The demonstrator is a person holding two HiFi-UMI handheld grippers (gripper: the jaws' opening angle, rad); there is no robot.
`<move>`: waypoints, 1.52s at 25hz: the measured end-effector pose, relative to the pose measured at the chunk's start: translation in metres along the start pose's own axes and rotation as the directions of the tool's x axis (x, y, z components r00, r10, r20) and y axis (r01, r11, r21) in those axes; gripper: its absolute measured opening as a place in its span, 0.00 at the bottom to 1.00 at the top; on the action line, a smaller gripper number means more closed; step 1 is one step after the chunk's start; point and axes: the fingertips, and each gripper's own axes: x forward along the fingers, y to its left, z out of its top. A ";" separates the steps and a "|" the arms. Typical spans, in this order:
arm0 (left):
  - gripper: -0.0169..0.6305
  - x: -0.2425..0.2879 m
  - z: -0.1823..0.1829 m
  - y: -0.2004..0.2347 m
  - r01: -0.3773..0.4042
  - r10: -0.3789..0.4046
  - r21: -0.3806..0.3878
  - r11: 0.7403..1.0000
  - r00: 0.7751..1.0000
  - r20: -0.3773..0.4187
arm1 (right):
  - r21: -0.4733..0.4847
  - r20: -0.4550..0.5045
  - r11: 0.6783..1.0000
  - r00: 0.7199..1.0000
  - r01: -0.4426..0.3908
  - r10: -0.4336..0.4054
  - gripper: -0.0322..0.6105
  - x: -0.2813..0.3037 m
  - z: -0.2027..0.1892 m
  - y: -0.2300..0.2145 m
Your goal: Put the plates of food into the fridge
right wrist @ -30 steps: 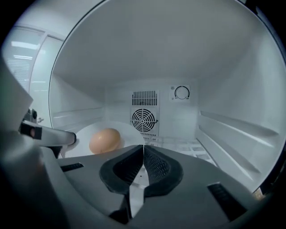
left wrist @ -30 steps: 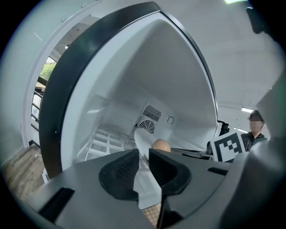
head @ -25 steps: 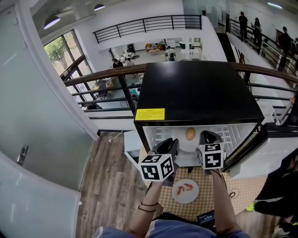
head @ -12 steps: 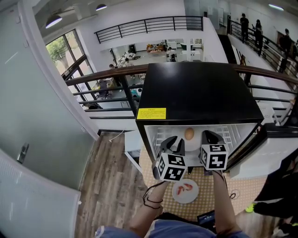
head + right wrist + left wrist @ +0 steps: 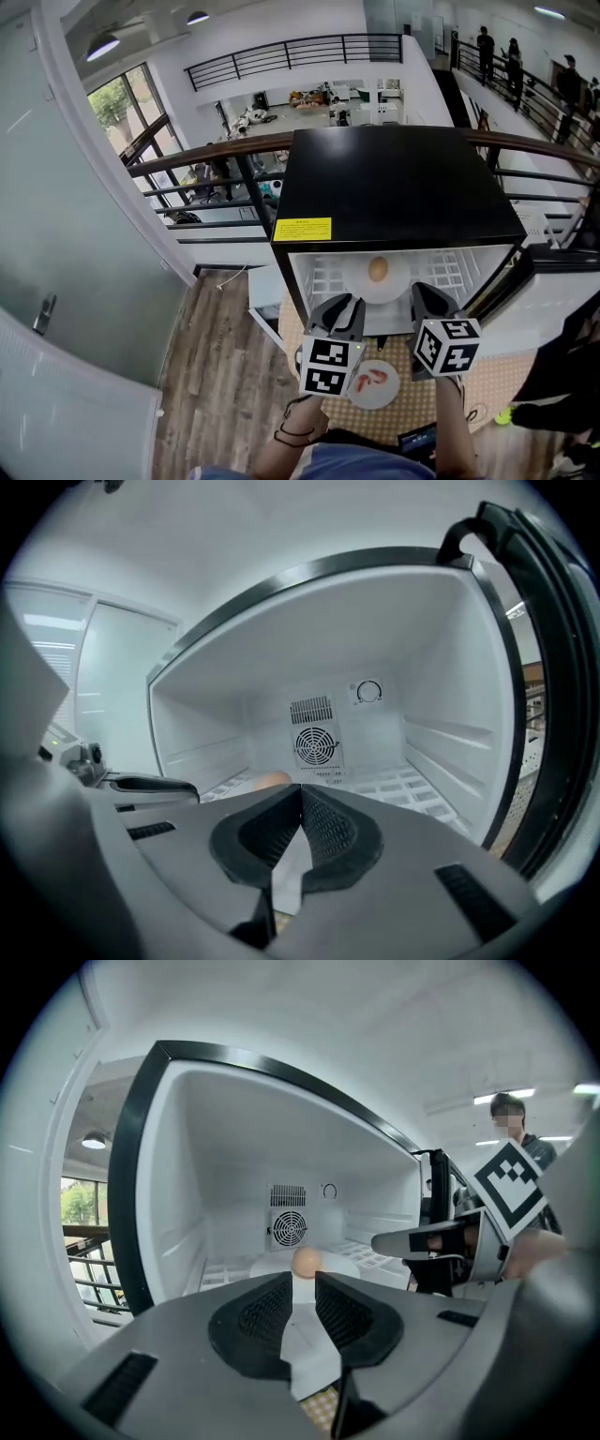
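Observation:
A black mini fridge [image 5: 394, 187] stands open in front of me. Inside on its wire shelf sits a white plate [image 5: 358, 284] with a round tan piece of food [image 5: 378, 269]; the food [image 5: 306, 1261] also shows past the left jaws. My left gripper [image 5: 339, 304] hangs just outside the fridge mouth, its jaws apart and empty [image 5: 303, 1286]. My right gripper [image 5: 420, 291] is beside it at the right, tips together on nothing [image 5: 300, 794]. A second white plate [image 5: 373, 386] with red food lies on the floor below the two grippers.
The fridge door [image 5: 497, 286] swings out to the right. A checked mat [image 5: 487, 375] covers the floor under the second plate, with wood flooring [image 5: 220, 366] to the left. Railings [image 5: 206, 155] run behind the fridge; a fan grille [image 5: 316, 746] marks the back wall.
Both grippers have drawn back out of the fridge toward me and dropped lower. The plate with the tan food stays on the shelf, free of both.

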 end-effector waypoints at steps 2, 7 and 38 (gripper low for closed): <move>0.15 -0.009 -0.004 -0.005 0.025 -0.025 -0.010 1.000 1.000 -0.001 | 0.021 -0.006 1.000 1.000 -0.020 0.020 0.07 -0.010 -0.007 0.008; 0.15 -0.033 -0.019 -0.014 0.084 -0.085 -0.049 0.995 0.996 -0.005 | 0.054 -0.036 0.997 0.998 -0.052 0.054 0.07 -0.031 -0.030 0.029; 0.15 -0.125 -0.100 -0.067 0.318 -0.320 -0.053 0.947 0.947 -0.035 | 0.172 -0.171 0.985 0.984 -0.020 0.050 0.07 -0.147 -0.148 0.107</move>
